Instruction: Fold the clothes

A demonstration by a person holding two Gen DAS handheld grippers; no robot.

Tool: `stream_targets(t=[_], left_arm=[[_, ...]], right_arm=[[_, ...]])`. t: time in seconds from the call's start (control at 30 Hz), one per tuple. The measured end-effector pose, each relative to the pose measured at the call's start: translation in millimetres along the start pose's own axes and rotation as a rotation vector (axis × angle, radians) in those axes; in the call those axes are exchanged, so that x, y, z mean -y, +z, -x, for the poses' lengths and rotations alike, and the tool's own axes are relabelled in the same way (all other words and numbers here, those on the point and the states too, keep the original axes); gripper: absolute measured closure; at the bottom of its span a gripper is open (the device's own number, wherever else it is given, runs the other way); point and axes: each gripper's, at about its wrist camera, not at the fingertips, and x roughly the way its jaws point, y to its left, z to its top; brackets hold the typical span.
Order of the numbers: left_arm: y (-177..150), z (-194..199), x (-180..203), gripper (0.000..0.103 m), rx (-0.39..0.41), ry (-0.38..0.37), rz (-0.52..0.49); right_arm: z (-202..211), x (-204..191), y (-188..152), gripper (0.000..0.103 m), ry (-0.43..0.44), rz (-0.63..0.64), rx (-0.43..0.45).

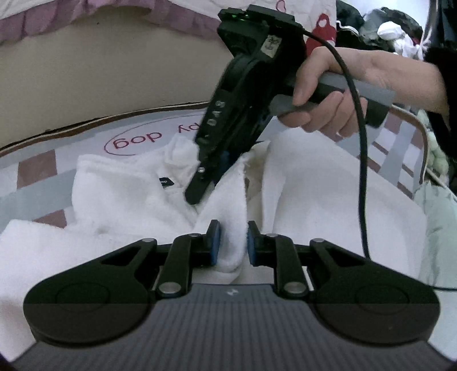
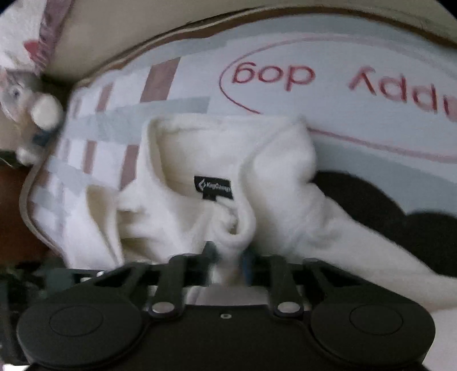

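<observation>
Surface: a bed, covered by a checked bedspread in pale grey, white and dusty pink, with a red oval outline and red lettering printed on it, seen upside down at 12 o'clock in both wrist views.
Edge: brown piping runs along the bedspread's far rim; beyond it a plain beige wall.
Room, left wrist view: a frilled pink-and-white cloth at 11 o'clock; a dark heap of clothing at 1 o'clock; a pale green fabric at 3 o'clock.
Room, right wrist view: a soft toy at 9 o'clock, blurred, just off the bedspread's edge.
Task item: white fleece garment lies rumpled across the middle of the bed, collar toward 12 o'clock, black brand label showing inside the neck.
Left tongs: closed down on a raised ridge of the fleece, blue pads pressing it from both sides, at 6 o'clock in their own view.
Right tongs: pinching a bunched fold of fleece just below the label; own view is motion-blurred. In the left wrist view they point steeply down into the collar area.
Hand: a person's right hand wraps the grey handle, a black cable trailing from it.
</observation>
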Motion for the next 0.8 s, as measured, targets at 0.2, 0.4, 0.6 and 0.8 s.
stream_targets(t=[0.2, 0.4, 0.6, 0.8], left_arm=[[11.0, -11.1, -15.5, 0.083, -0.019, 0.185, 0.130], [26.9, -20.6, -44.6, 0.082, -0.054, 0.316, 0.252], [34.3, 22.8, -42.9, 0.056, 0.084, 0.393, 0.362], [-2.3, 111.4, -49.4, 0.040, 0.152, 0.475, 0.308]], right_arm=[[0.1, -3.0, 0.8, 0.080, -0.020, -0.078, 0.104], [61.6, 15.7, -22.4, 0.071, 0.217, -0.090, 0.492], [140.2, 30.2, -93.6, 0.054, 0.169, -0.023, 0.686], [153.5, 68.5, -203.3, 0.051, -0.257, 0.094, 0.694]])
